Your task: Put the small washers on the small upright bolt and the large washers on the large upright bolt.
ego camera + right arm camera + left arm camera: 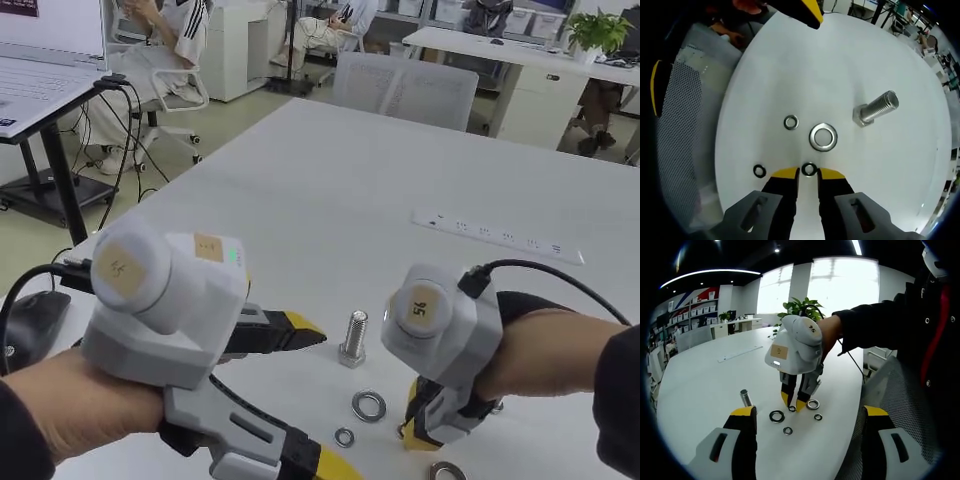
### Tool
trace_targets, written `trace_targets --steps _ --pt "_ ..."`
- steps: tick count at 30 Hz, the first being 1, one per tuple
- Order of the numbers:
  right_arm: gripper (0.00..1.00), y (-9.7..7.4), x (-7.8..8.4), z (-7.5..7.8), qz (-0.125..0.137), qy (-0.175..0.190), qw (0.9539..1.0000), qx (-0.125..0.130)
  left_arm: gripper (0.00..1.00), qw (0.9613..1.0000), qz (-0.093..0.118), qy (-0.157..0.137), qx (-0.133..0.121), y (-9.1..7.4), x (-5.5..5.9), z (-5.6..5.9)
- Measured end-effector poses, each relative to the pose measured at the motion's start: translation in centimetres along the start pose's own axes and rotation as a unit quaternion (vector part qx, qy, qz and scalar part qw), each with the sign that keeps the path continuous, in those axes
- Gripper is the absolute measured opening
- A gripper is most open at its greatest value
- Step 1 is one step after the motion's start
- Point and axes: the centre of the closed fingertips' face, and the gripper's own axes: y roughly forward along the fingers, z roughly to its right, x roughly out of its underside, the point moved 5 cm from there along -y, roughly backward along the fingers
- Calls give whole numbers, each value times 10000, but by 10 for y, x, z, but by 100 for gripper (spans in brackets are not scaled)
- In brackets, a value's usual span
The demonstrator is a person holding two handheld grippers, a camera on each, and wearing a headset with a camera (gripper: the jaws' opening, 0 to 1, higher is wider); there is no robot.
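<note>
One steel bolt [354, 338] stands upright, head down, on the white table [400, 170]. A large washer [369, 405] and a small washer [344, 437] lie flat just in front of it. My right gripper [809, 175] points down at the table, its yellow tips a narrow gap apart on either side of a small dark washer [809, 169] that lies flat. The bolt [875, 107], the large washer [823, 137] and two more small washers [791, 122] [759, 170] lie ahead of it. My left gripper [809, 412] hovers left of the bolt [745, 397], open wide and holding nothing.
Another large washer [813, 404] lies beside the right gripper's tips, near the table's front edge. A white power strip [500, 235] lies across the table further back. A grey chair [405, 90] stands at the far edge, and a mesh chair [685, 115] is close to the near edge.
</note>
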Motion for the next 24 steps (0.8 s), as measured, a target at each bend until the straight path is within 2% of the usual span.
trace_targets --steps 24 --pt "14 -1 2 1 41 31 10000 43 86 10000 -29 -10 -19 2 1 -1"
